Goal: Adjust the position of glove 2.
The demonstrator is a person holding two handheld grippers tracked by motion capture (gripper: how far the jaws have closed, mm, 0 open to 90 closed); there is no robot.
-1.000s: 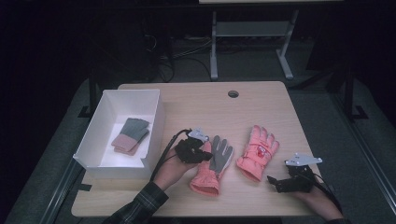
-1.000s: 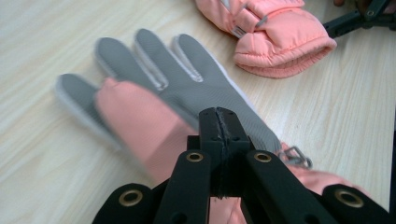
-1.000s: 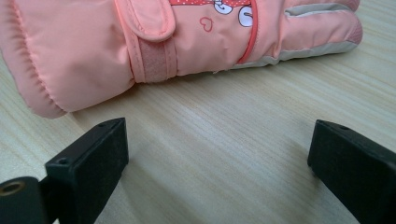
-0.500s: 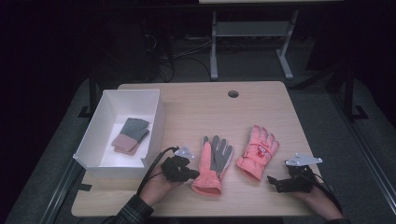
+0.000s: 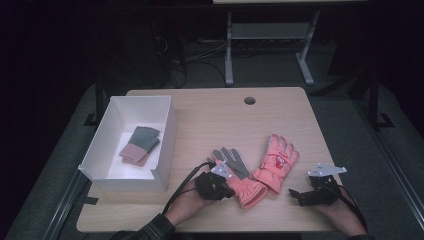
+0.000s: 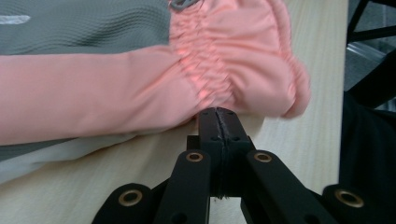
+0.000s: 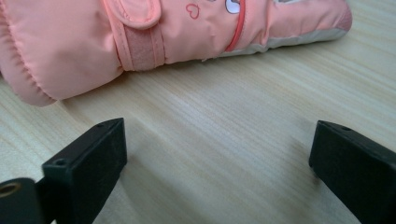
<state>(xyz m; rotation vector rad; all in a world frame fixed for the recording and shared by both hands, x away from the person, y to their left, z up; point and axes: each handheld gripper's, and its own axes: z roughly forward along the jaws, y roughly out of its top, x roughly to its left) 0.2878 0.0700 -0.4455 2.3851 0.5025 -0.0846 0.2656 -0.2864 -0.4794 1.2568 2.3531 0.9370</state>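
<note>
Glove, pink and grey, palm up [image 5: 239, 176]: flat on the wooden table [image 5: 210, 115], fingers pointing away | left gripper [image 6: 218, 120]: jaws shut, tips touching the cuff, pinching nothing I can see | right gripper [image 7: 217, 161]: wide open, empty, by the pink padded glove [image 7: 163, 32] | left hand nearer

A pale wooden counter [image 5: 210, 120] with a round hole [image 5: 249, 100] near its far edge carries a white open box [image 5: 165, 145] on the left. Two pink gloves lie near the front: a grey-palmed glove [image 5: 237, 175] and, touching its right side, a padded glove [image 5: 275, 162].
</note>
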